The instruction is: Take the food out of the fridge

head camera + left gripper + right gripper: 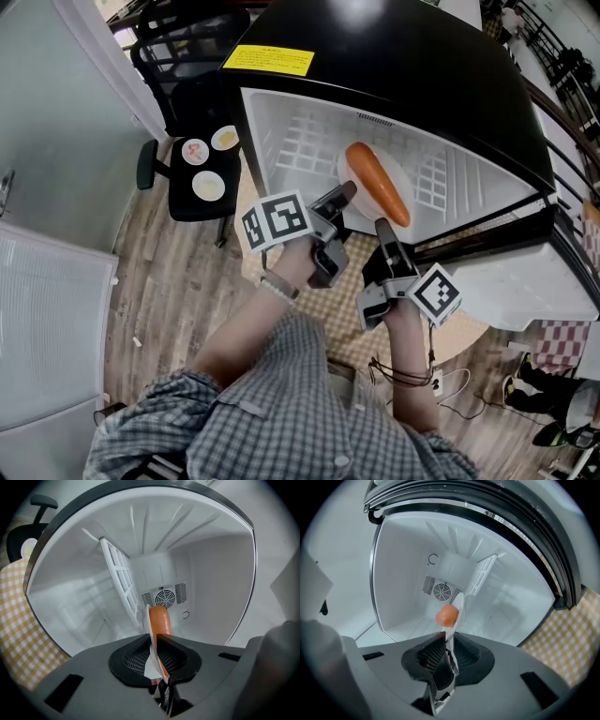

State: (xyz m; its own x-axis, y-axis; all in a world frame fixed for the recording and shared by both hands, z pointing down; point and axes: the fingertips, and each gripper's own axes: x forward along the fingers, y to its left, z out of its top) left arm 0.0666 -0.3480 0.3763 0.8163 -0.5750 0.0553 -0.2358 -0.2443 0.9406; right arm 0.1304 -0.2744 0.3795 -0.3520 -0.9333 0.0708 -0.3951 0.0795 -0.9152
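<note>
An orange carrot [377,183] lies on a white plate [348,174] inside the open fridge [394,75]. My left gripper [344,193] is shut on the plate's near left rim, and my right gripper [382,226] is shut on the near rim beside it. The left gripper view has the plate [150,658] edge-on between the left gripper's [155,640] pads, the carrot [159,620] running away from them. Seen from the right gripper view, the plate's rim [458,605] is pinched in the right gripper [449,640], with the carrot's end [447,616] just beyond.
A black chair [202,155] left of the fridge carries three small dishes [208,185]. A yellow checked cloth [345,281] lies below the fridge opening. The fridge door [525,281] hangs open at the right. A white wire rack [119,581] and a fan vent [164,596] line the fridge's back.
</note>
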